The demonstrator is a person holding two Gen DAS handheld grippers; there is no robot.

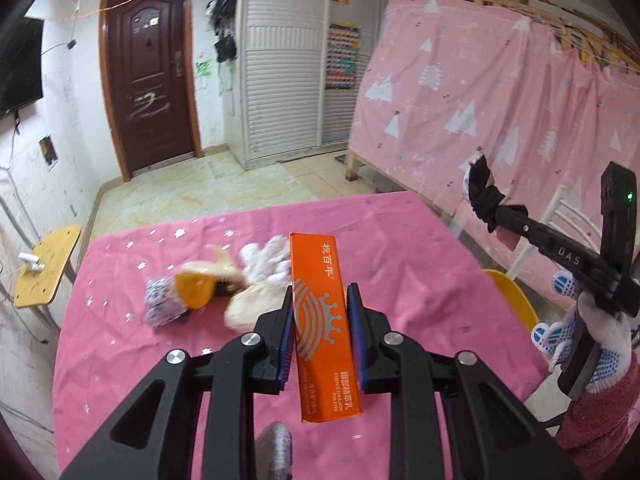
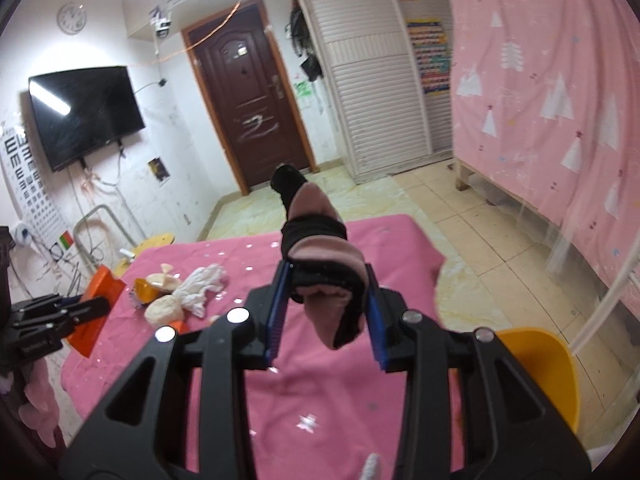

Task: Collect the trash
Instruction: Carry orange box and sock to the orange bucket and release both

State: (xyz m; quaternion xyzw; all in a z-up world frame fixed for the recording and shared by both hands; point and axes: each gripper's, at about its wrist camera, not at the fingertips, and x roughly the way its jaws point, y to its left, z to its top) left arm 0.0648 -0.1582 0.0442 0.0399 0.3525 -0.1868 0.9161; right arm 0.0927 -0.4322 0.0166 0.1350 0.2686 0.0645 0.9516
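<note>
My left gripper [image 1: 320, 304] is shut on a long orange carton [image 1: 320, 320] and holds it upright above the pink table [image 1: 420, 272]. It also shows in the right wrist view [image 2: 96, 304]. My right gripper [image 2: 326, 284] is shut on a pink and black cloth [image 2: 320, 264], held in the air over the table. From the left wrist view the right gripper [image 1: 486, 210] is up at the right. On the table lie crumpled white tissue [image 2: 202, 282], a cream round lump [image 2: 164, 308], an orange wrapper [image 1: 194, 290] and a patterned wrapper [image 1: 160, 306].
A yellow chair [image 2: 548, 364] stands at the table's right side. A pink curtained bed frame [image 2: 560, 120] is at the right. A small wooden stool [image 1: 46, 268] stands left of the table. The door [image 1: 148, 92] and wardrobe are far behind.
</note>
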